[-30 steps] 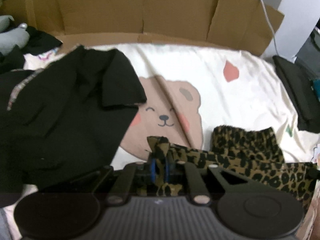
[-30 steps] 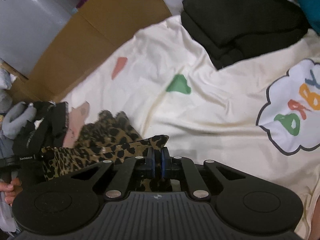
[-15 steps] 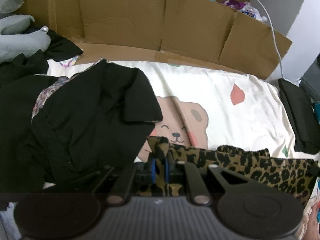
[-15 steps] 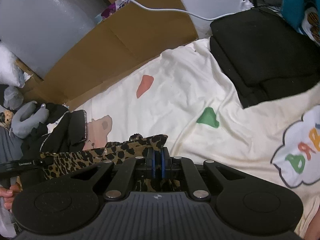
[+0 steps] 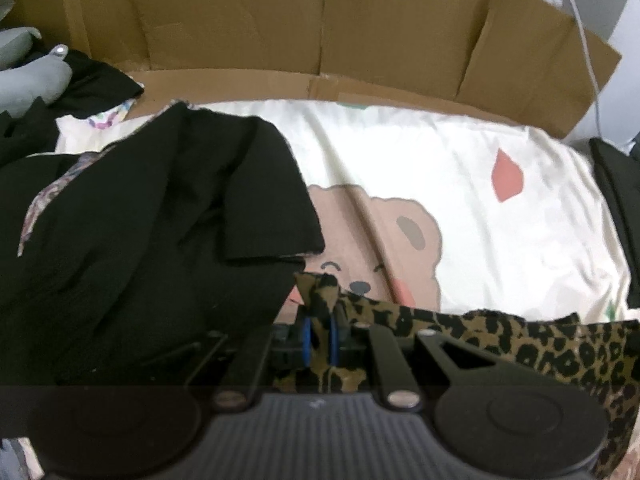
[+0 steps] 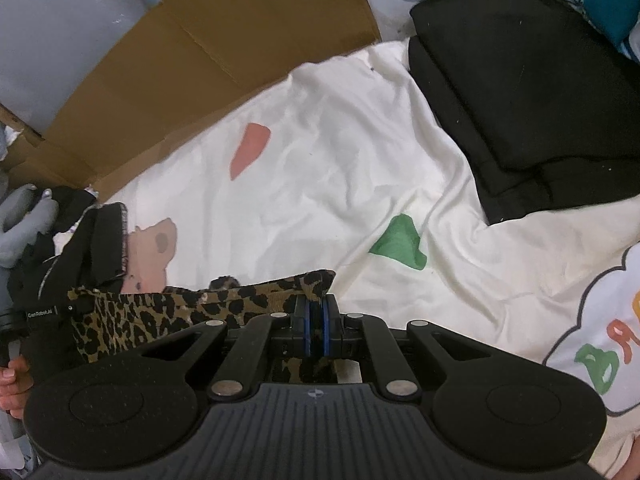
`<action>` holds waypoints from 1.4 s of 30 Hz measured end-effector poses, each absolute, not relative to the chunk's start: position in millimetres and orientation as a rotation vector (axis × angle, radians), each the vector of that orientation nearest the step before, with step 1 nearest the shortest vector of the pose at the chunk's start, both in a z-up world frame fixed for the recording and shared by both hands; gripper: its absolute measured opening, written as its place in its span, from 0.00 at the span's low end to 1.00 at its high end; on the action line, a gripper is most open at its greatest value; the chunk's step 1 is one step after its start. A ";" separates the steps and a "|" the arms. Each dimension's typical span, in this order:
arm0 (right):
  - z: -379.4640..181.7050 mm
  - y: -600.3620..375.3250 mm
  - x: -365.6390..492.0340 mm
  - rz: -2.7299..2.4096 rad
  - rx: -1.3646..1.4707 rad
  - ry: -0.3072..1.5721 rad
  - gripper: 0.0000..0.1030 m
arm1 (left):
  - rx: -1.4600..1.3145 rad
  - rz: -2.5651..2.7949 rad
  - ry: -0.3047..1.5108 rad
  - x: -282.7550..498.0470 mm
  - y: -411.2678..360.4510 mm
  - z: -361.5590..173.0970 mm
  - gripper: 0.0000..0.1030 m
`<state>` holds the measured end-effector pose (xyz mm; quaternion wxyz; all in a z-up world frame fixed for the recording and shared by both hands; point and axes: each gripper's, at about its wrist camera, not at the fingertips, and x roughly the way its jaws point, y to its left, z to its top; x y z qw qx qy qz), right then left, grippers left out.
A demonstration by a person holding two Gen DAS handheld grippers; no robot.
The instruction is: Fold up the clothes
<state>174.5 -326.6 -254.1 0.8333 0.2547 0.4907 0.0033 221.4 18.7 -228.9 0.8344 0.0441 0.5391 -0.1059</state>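
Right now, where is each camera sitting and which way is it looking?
Left wrist: rides the left tool, looking over the bear sheet to the cardboard wall; only tool shows.
Right wrist: rides the right tool, looking left; a hand shows.
Both share the leopard cloth, pinched at each end.

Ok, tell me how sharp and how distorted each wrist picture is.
Left wrist view: soft motion blur on the cardboard wall and leopard-print garment, fisheye bowing the edges, dark vignette corners. Right wrist view: sharper on the cream sheet and folded black stack, equally bowed.
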 end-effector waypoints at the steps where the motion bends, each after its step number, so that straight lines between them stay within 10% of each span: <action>1: -257.0 -327.1 177.0 0.006 0.544 1.042 0.04 | 0.098 -0.222 1.145 223.0 17.7 -232.7 0.10; 16: -306.0 -329.1 205.8 0.006 0.561 1.104 0.04 | 0.223 -0.197 1.153 223.9 -9.3 -277.9 0.12; 21: -304.7 -322.0 206.8 -0.012 0.475 1.106 0.13 | 0.233 -0.149 1.180 223.0 -9.1 -266.6 0.26; 42: -242.7 -295.1 95.3 0.051 0.535 0.973 0.16 | 0.238 -0.304 1.131 95.8 -35.1 -189.4 0.26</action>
